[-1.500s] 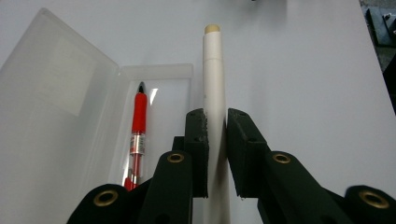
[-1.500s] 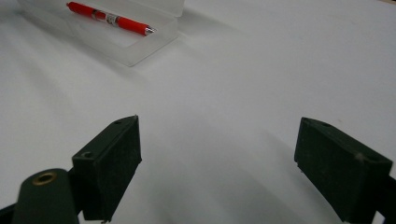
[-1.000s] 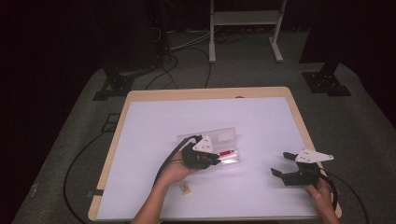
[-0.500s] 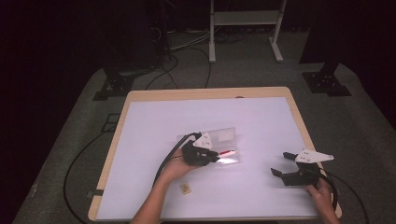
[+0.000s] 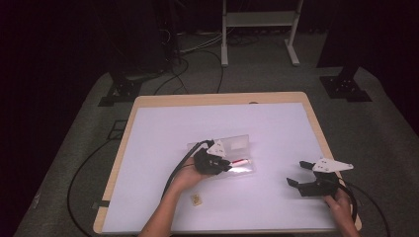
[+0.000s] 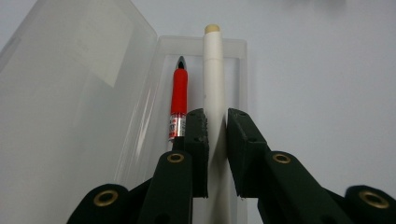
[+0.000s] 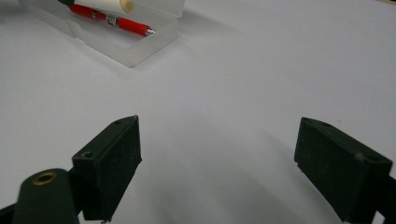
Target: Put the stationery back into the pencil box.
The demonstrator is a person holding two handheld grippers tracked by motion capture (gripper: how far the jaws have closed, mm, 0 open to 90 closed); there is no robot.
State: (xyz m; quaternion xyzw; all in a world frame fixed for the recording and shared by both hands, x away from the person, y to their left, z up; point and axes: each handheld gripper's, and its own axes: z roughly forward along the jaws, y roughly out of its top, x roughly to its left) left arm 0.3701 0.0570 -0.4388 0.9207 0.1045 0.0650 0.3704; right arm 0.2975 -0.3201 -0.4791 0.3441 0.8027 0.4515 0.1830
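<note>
Two writing tools lie side by side in the clear plastic pencil case (image 6: pixel 201 46), which sits open near the middle of the white table top (image 5: pixel 276 123), its lid (image 6: pixel 74 79) folded back flat on the far side. One is a red pen with a silver tip (image 6: pixel 179 93); the other is a white cylindrical marker with a cream end cap (image 6: pixel 215 79), just beside the pen and parallel to it.

Left gripper (image 6: pixel 217 135): jaws straddle the white marker, one on each side, narrow gap. In the left gripper view the pads look to be touching or nearly touching the barrel; I cannot tell whether they press it firmly. The marker rests along the right-hand side of the tray, its capped end reaching over the end wall.

Right gripper (image 7: pixel 217 172): jaws spread wide, nothing between them, hovering low over bare table well to the right of the case and nearer the person. Idle.

A small tan scrap (image 5: pixel 197 199) lies on the table near the left forearm, apart from the case.

Judgement: the step in hand is either placing the marker in the tray or gripping it to lift it out; the pictures do not settle which. If placing, next comes letting go, drawing straight back clear of the pen, then swinging the lid over. If lifting, a firmer pinch and a level rise, so the pen is not dragged.
</note>
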